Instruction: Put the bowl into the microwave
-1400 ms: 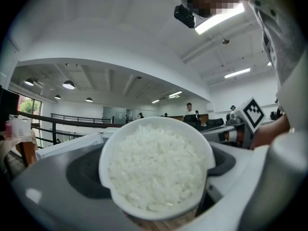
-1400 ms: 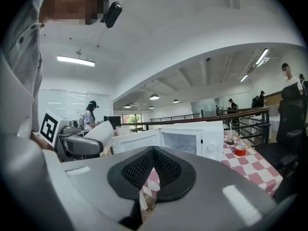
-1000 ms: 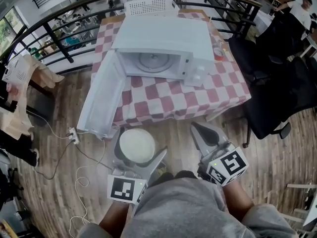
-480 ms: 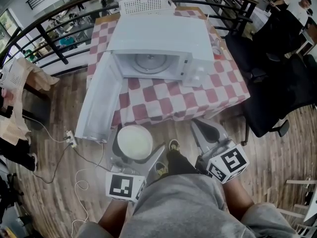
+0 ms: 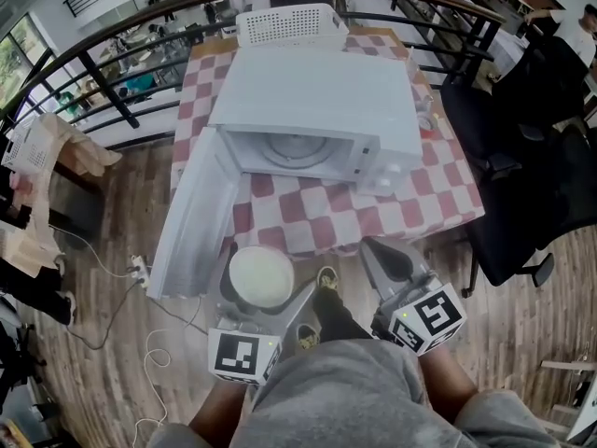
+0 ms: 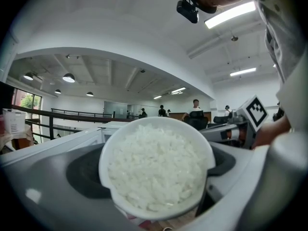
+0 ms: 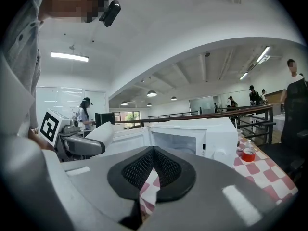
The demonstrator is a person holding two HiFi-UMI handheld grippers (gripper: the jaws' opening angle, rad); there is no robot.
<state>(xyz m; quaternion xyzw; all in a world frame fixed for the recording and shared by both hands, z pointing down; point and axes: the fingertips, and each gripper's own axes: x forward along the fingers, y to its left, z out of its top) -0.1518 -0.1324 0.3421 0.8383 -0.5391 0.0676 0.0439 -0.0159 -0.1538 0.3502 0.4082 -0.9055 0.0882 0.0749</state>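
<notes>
The bowl (image 5: 261, 276), heaped with white rice, sat clamped between the jaws of the left hand-held gripper (image 5: 265, 293), held over the wooden floor (image 5: 112, 343) just off the near edge of the worktop (image 5: 373, 208). Beyond it, on the checked cloth, stood the microwave (image 5: 317, 91), its door (image 5: 191, 213) swung wide to the left. The right hand-held gripper (image 5: 384, 253) hung beside it, jaws pressed together on nothing.

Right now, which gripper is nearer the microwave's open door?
Left. The left gripper, holding the bowl, sits just short of the door's outer edge; the right gripper, shut and empty, is off to the door's right.
</notes>
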